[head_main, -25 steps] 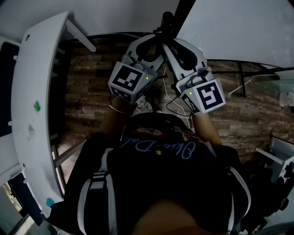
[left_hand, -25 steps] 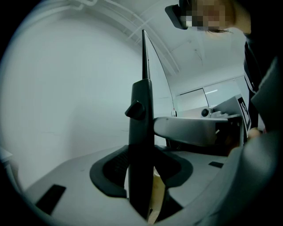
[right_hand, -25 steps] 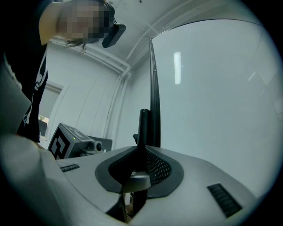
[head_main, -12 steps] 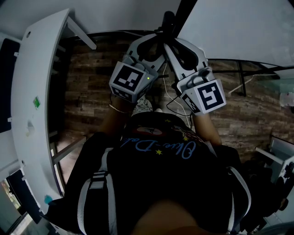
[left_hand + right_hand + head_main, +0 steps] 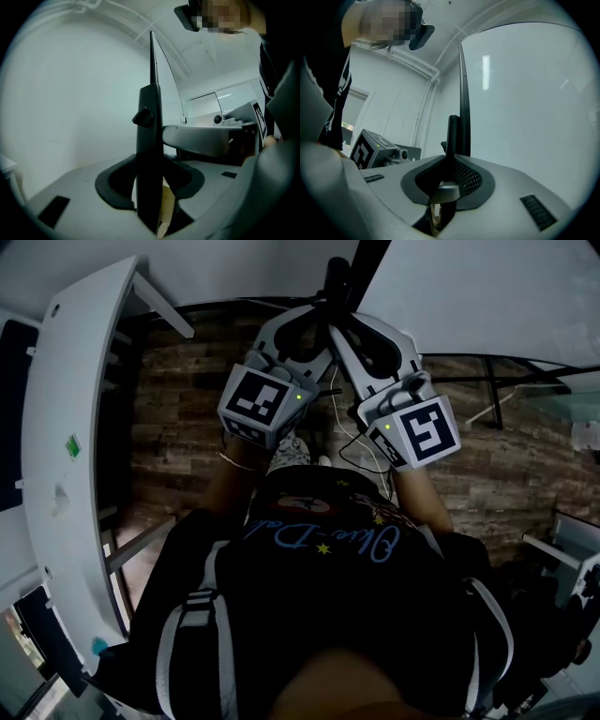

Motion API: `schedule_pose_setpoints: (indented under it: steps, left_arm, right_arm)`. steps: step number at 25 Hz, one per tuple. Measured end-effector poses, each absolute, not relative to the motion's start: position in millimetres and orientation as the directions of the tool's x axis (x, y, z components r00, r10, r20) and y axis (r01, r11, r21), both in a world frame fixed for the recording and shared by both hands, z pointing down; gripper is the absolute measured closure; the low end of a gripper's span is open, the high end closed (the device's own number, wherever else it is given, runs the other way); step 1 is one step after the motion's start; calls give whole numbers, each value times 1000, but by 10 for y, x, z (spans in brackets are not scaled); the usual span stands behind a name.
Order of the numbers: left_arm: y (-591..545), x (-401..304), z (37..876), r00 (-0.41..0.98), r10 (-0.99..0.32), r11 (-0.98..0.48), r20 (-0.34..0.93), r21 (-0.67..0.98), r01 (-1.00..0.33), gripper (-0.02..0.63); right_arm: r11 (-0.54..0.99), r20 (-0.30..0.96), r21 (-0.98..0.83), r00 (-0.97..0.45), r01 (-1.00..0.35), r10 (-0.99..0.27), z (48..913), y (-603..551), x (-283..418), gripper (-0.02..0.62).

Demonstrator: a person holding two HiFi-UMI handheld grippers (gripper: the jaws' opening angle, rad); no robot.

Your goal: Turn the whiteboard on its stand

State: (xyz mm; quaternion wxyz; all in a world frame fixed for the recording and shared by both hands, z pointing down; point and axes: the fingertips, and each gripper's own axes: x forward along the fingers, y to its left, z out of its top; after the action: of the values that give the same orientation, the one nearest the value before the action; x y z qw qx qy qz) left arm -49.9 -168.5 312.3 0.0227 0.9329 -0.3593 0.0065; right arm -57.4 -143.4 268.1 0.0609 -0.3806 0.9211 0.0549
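almost nothing moves: left hand-held gripper (image 5: 150, 187) and right hand-held gripper (image 5: 447, 180) stay clamped on the whiteboard (image 5: 525, 108) edge; turning seems barely begun.

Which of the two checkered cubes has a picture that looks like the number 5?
The right-hand cube: its white shape on black reads like a 5. The left-hand cube shows only scattered blocks.

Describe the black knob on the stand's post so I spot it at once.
Find the big whiteboard, then follow its edge down to the dark upright post standing between the left claw's jaws. The knob is the small black lump jutting from the post's left side in the left gripper view; nothing else sticks out of it.
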Motion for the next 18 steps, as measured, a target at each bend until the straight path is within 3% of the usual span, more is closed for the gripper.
schedule_pose_setpoints:
  steps: [18]
  left_arm:
    - [-1688, -509, 3124, 742, -670, -742, 18, 17, -670, 426]
  right_arm:
    - [710, -143, 63, -711, -701, -689, 2681, -1426, -583, 529]
